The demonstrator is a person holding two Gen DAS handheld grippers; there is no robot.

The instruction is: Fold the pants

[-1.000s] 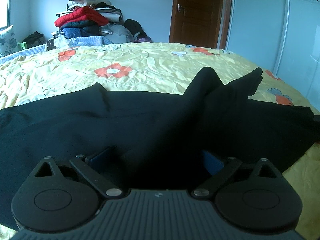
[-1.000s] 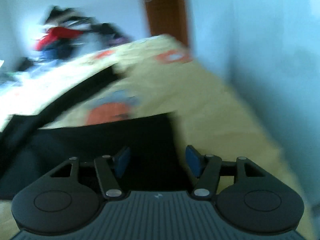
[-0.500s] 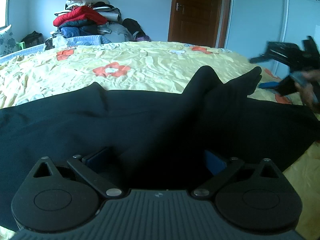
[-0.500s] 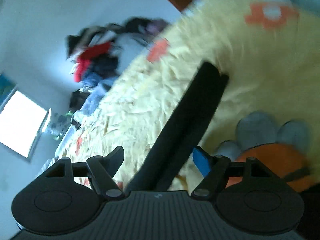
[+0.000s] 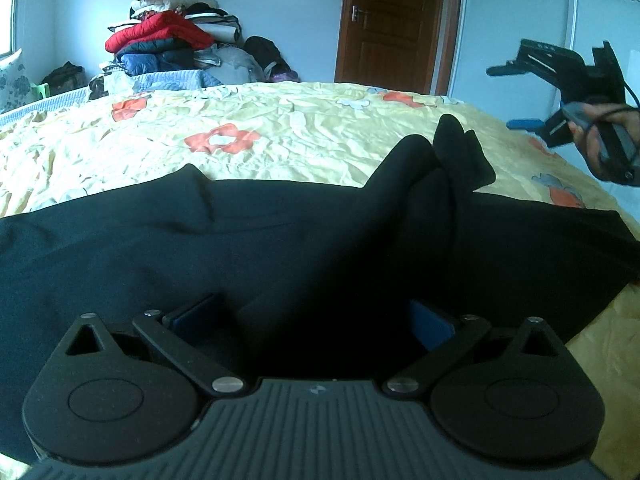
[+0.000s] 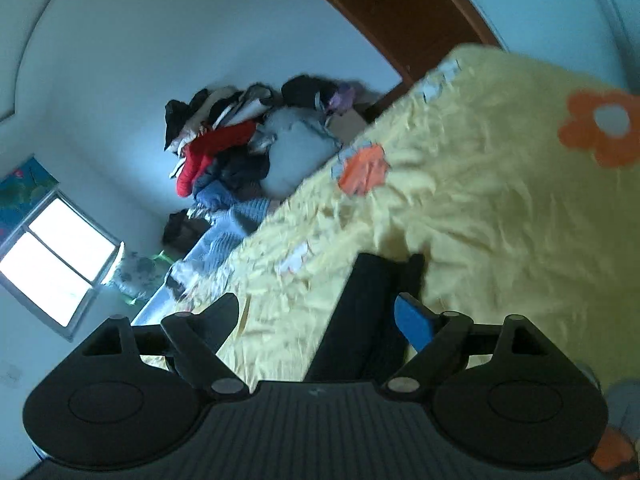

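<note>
Black pants (image 5: 280, 248) lie spread across the yellow flowered bed sheet (image 5: 280, 136), with a bunched ridge of cloth (image 5: 440, 160) rising toward the right. My left gripper (image 5: 312, 316) is open and low over the pants' near edge, cloth between its blue pads. My right gripper (image 5: 516, 98) shows in the left wrist view, held in the air past the bed's right side, tilted. In the right wrist view my right gripper (image 6: 320, 316) is open, rolled sideways, above a black pant leg end (image 6: 368, 312); nothing is held.
A pile of clothes and bedding (image 5: 172, 48) stands at the far side of the bed. A brown door (image 5: 388, 24) is behind. A white wardrobe (image 5: 540, 20) lines the right wall. A window (image 6: 52, 268) is at the left.
My right gripper has lifted off the pants' right end, risen and rolled sideways, coming into the left wrist view. The bunched cloth has shifted slightly. My left gripper stayed put.
</note>
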